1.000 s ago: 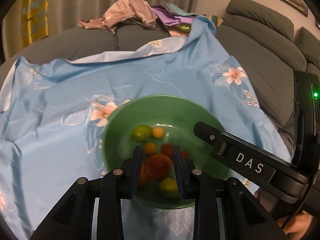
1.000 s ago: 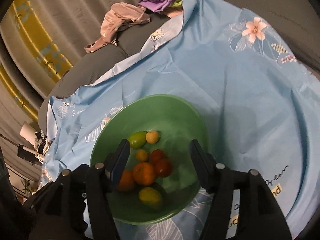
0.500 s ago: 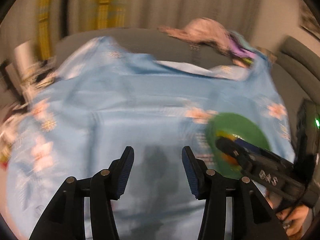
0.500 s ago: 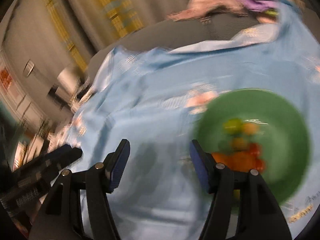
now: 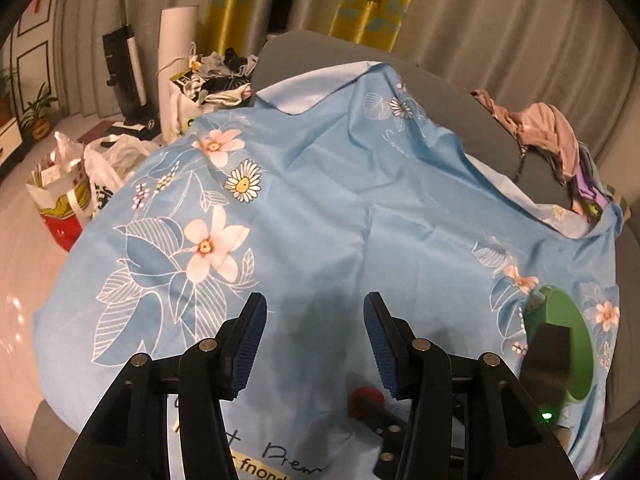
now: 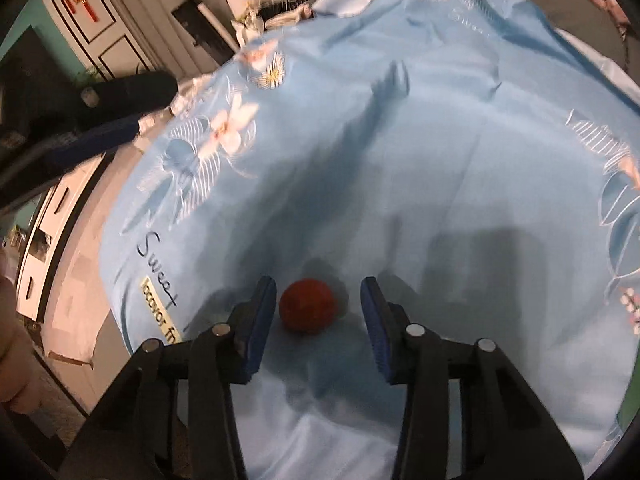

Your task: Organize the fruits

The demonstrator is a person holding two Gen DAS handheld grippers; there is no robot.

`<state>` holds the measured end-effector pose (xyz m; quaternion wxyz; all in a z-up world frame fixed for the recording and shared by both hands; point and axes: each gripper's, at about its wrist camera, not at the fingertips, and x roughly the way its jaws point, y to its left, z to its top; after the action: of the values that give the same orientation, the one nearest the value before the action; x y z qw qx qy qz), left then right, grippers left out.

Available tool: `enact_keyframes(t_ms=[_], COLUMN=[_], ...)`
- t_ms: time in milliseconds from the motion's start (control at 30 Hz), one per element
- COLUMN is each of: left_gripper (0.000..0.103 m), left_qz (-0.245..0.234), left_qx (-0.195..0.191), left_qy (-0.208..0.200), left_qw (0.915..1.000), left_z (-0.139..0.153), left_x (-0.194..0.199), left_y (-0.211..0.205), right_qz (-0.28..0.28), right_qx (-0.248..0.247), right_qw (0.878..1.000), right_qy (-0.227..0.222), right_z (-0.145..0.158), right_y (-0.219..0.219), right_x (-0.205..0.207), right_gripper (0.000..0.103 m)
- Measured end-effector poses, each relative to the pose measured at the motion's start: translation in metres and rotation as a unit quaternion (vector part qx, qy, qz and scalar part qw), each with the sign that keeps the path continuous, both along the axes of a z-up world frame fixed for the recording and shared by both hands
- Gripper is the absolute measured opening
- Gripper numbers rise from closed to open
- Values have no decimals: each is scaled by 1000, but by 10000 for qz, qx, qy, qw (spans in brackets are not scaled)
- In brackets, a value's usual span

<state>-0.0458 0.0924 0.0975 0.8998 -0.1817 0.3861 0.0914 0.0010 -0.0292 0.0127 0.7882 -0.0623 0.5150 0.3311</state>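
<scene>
My right hand-held gripper [image 6: 318, 304] is spread wide around a red fruit [image 6: 307, 305] lying on the blue flowered sheet [image 6: 440, 160], neither finger touching it. My left hand-held gripper [image 5: 314, 334] hangs spread over bare sheet, and farther right sits the green bowl [image 5: 568, 320].

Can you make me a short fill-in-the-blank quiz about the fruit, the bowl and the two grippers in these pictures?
1. The red fruit lies on the ____ floral cloth.
2. The fruit sits between the open fingers of the ____ gripper.
3. The bowl at the right edge of the left wrist view is ____ in colour.
4. The left gripper is open and holds ____.

Missing words: blue; right; green; nothing
</scene>
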Motion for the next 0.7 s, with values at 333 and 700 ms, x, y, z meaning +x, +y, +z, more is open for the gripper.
enact_keyframes(t_ms=[333,700], left_gripper=[49,49], left_qz=[-370,-2203], left_qx=[216,897], left_qy=[-235,-724], left_qw=[9988,9686], left_z=[20,39], left_x=[15,57], left_y=[-32,-196], right_qz=[-272,-3593], right_qx=[363,443], right_qw=[9989,9191], right_qy=[-93,-1557], right_z=[13,94], right_y=[-23,-228], right_x=[9,13], right_gripper=[30,30])
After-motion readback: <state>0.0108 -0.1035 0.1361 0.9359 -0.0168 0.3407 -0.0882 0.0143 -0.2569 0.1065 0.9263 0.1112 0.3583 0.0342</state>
